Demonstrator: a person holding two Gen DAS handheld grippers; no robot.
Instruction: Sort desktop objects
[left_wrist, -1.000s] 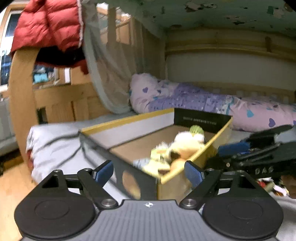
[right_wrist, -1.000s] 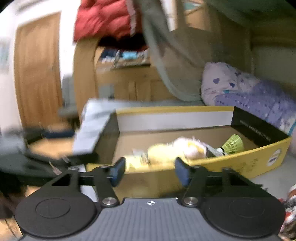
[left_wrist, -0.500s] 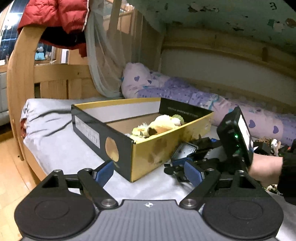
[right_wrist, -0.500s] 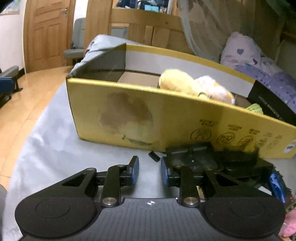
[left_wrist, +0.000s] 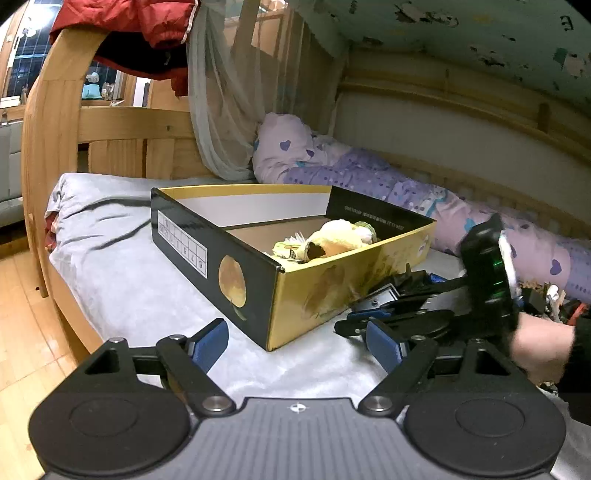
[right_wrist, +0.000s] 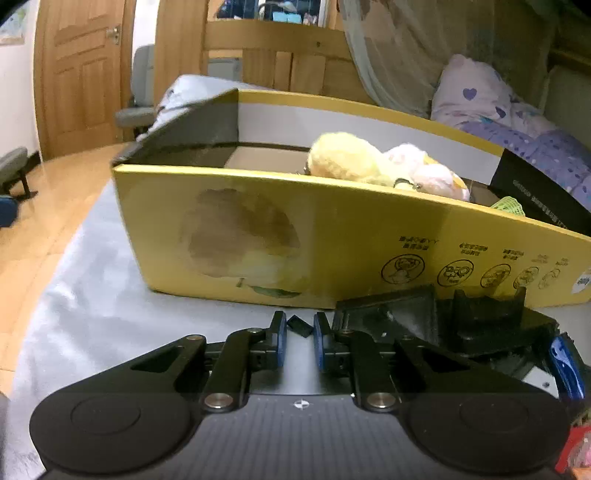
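Small black piece (right_wrist: 300, 326) lies on the grey sheet (right_wrist: 92, 295) just in front of the yellow box wall, between the right gripper's (right_wrist: 300, 334) blue pads. Its shape is hard to make out; only its upper end shows above the pads, and whether the pads press on it cannot be told. The jaws have just been closing and now stand narrow, with a slim gap around the piece.

Cardboard box (right_wrist: 332, 236) sits on the bed, open at the top. Yellow plush toy (right_wrist: 347, 158) lies inside it, half hidden by the near wall; a pale pink plush (right_wrist: 432, 177) rests against it. A green shuttlecock (right_wrist: 511, 205) shows only as a tip above the rim.

To the right of the right gripper, a black device (right_wrist: 443, 314) lies touching the box wall; its right end is cut off by the gripper body.

In the left wrist view, the left gripper (left_wrist: 295, 343) hovers over the sheet near the box corner (left_wrist: 273, 306), jaws spread wide, nothing between them. Beyond its right finger, the right gripper (left_wrist: 388, 314) is seen from the side, with the person's hand (left_wrist: 539, 350) behind it, blurred. Small clutter (left_wrist: 554, 299) at the far right edge is too indistinct to name. A purple duvet (left_wrist: 369, 173) lies behind the box.
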